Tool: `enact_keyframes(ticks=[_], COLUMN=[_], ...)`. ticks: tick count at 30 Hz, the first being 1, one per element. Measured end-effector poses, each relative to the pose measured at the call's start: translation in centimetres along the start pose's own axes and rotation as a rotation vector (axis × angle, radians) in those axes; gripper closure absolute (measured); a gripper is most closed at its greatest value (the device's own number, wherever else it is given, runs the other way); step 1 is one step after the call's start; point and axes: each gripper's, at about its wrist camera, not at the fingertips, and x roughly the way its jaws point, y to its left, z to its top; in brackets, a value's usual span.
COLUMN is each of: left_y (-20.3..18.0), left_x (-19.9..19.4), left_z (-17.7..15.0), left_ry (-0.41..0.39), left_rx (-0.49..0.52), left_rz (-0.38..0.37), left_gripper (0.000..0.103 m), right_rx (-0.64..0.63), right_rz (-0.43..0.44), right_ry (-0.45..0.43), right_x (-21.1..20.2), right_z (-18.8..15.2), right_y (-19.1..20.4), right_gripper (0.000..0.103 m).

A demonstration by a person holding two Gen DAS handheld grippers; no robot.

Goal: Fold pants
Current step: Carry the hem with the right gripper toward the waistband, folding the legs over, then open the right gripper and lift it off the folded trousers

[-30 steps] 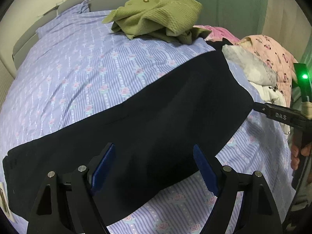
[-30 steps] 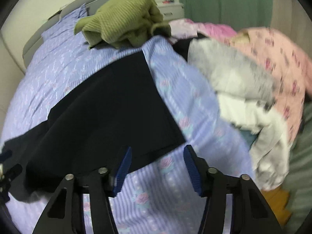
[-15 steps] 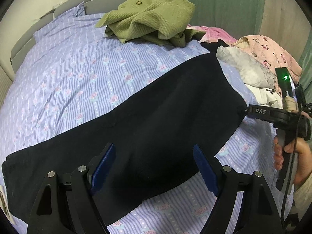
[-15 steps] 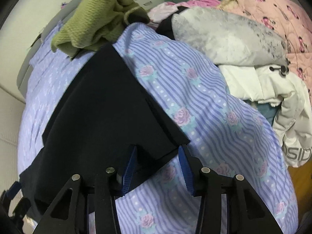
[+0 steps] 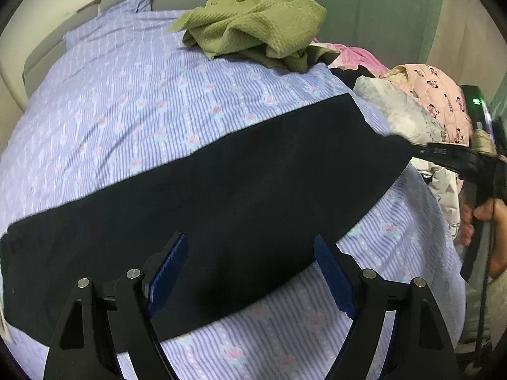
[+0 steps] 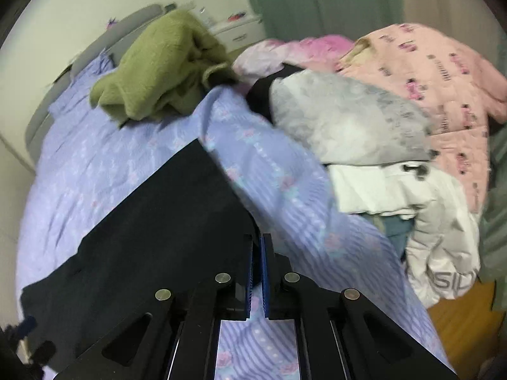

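My right tongs (image 6: pixel 257 247) are clenched on the near corner of the black pants (image 6: pixel 152 231); blue pads pinched together with the fabric edge between them. From the left wrist view I can see the same tongs (image 5: pixel 408 152) clamped on the right end of the pants (image 5: pixel 221 196), with the person's hand (image 5: pixel 484 224) on the handle at the frame edge.

My left tongs (image 5: pixel 250 262) are released, jaws spread wide, hovering over the middle of the pants; nothing between the pads.

The pants lie flat as a long dark band diagonally across the bed (image 5: pixel 126 101), on the purple striped floral sheet. Left end reaches the frame edge.

Olive green garment (image 5: pixel 253 28) is bunched up near the headboard, apart from the pants. A pile of clothes (image 6: pixel 396 133) (grey, white, pink printed) sits on the right side of the bed, just past the gripped end. Right wrist view is motion-blurred.
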Motion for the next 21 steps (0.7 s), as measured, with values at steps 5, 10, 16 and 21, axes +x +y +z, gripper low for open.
enact_keyframes(ticks=[5,10,16,21], left_y=[0.5,4.6,12.5,19.1], left_x=[-1.9,-5.2,-10.4,-13.9], left_z=[-2.3,-6.3,-12.0,-17.3], left_ry=[-0.007,-0.028,-0.024,-0.031], left_rx=[0.005,-0.04,-0.203,-0.326], left_rz=[0.006,0.051,0.128,0.228], left_gripper=[0.022,0.022,0.022,0.022], right_rx=[-0.138,-0.278,-0.457,-0.503], right_rz=[-0.277,-0.175,-0.002,0.185], right_ry=[-0.094,-0.132,-0.116,-0.062], right_x=[-3.1,-8.6,-13.4,-15.1], right_z=[-1.4,-5.1,-12.4,-17.6], right_y=[2.7,7.9,16.4,23.3], right_gripper=[0.049,0.049,0.049,0.049])
